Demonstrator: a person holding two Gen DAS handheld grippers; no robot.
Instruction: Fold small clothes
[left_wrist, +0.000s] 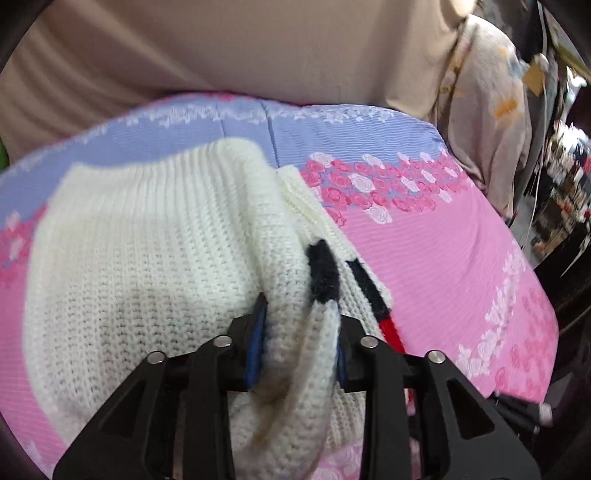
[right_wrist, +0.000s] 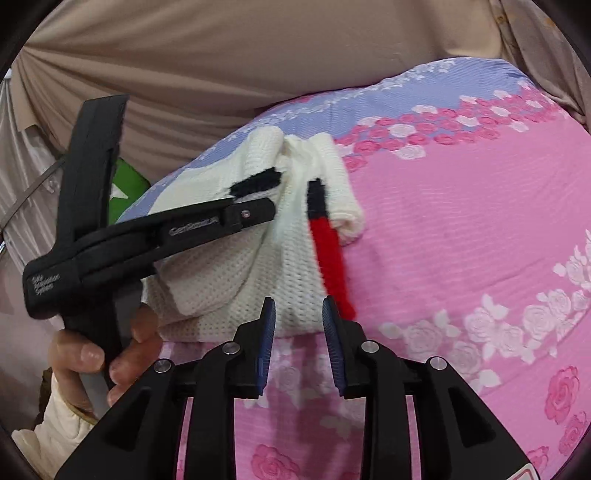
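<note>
A pink and lilac bedsheet (left_wrist: 424, 258) with printed roses is covering the whole bed, and a beige curtain (left_wrist: 221, 48) is hanging along its far side. On the left part of the sheet a white knitted sweater (left_wrist: 147, 258) is lying bunched up, with a black and red trim stripe (right_wrist: 327, 236) running along its right edge, toward the near side. In the right wrist view the sweater (right_wrist: 229, 266) is sitting left of centre, and a green item (right_wrist: 127, 184) is showing at the far left, behind it.

The left gripper (left_wrist: 301, 343) is grasping a thick fold of the sweater: its blue pads (left_wrist: 256, 343) are pressing on the knit from both sides. In the right wrist view the same tool (right_wrist: 255, 214) is reaching in from the left, and a hand (right_wrist: 110, 350) in a cream sleeve (right_wrist: 55, 428) is holding its handle at the near left.

The right gripper (right_wrist: 299, 332) is standing released. Its jaws are parted, the near hem of the sweater is lying just beyond their tips, and the red end of the stripe is just beside the right pad (right_wrist: 334, 343). Nothing is pinched between them.
</note>
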